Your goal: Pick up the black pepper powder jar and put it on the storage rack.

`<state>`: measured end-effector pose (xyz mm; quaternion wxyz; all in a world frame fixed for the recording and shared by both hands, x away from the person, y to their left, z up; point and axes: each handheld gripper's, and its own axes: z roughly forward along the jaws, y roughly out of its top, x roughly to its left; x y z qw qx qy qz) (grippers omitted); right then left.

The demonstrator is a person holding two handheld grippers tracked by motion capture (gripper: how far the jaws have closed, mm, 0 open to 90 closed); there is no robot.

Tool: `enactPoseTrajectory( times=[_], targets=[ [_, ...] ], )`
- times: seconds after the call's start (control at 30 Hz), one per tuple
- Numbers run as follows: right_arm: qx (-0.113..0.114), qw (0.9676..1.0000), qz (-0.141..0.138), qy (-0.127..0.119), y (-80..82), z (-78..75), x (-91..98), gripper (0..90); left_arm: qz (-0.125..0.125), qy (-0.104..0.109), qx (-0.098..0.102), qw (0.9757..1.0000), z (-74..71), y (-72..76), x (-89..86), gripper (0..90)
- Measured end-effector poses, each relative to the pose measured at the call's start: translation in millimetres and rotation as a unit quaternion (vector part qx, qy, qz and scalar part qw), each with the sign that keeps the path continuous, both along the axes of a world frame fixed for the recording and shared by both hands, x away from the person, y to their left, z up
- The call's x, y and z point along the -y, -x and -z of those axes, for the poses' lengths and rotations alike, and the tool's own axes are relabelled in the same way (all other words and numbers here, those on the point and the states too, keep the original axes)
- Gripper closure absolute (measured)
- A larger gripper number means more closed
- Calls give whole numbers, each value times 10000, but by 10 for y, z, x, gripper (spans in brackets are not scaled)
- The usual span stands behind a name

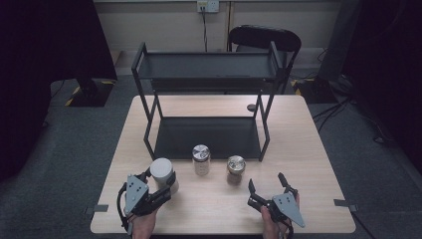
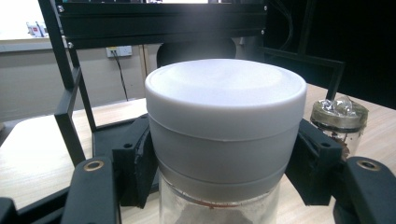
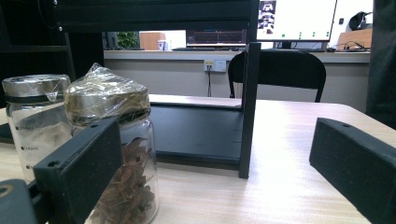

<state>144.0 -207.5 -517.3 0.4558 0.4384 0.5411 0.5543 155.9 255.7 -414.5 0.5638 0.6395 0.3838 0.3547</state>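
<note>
White plastic capped the clear glass jar (image 1: 162,172), which stood near the front left of the pale wooden table (image 1: 308,164), just ahead of the black two-tier metal rack (image 1: 206,134). The left gripper (image 1: 158,185) was clamped on it, its black pads (image 2: 135,172) pressing the lid's skirt from both sides, as the left gripper view showed. Glass that smooth would likely be slippery, breakable and fairly heavy, so the ribbed lid band looked the safer place to hold, provided the cap was screwed tight. That hand lay low and level, jaws pointing forward. The right gripper (image 1: 268,189) rested near the table's front edge with its jaws spread apart on nothing, aimed towards the foil-wrapped jar of brown dried leaves (image 1: 235,170), beside a silver-lidded glass jar (image 1: 201,159).
</note>
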Motion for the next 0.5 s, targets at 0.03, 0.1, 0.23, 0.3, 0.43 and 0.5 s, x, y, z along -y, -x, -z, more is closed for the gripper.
enactPoseTrajectory(
  times=[0.03, 0.1, 0.23, 0.3, 0.43, 0.5],
  targets=[
    [0, 10000, 0, 0, 0, 0, 0, 16, -11, -7, -1, 10000, -5, -13, 3, 340],
    [1, 10000, -4, -1, 0, 0, 1, 16, -21, 4, -29, 10000, -15, -49, 2, 340],
    [1, 10000, -7, -1, 0, 1, 3, 15, -49, 40, -75, 10000, -29, -125, -22, 340],
    [-1, 10000, -9, -1, 0, 0, 3, 15, -56, 53, -76, 9999, -28, -149, -26, 340],
    [1, 10000, -9, -1, 0, 1, 3, 16, -44, 60, -90, 9999, -29, -191, -27, 340],
    [1, 10000, -9, -1, 0, 0, 3, 16, -25, 35, -83, 10000, -36, -211, -31, 340]
  ],
)
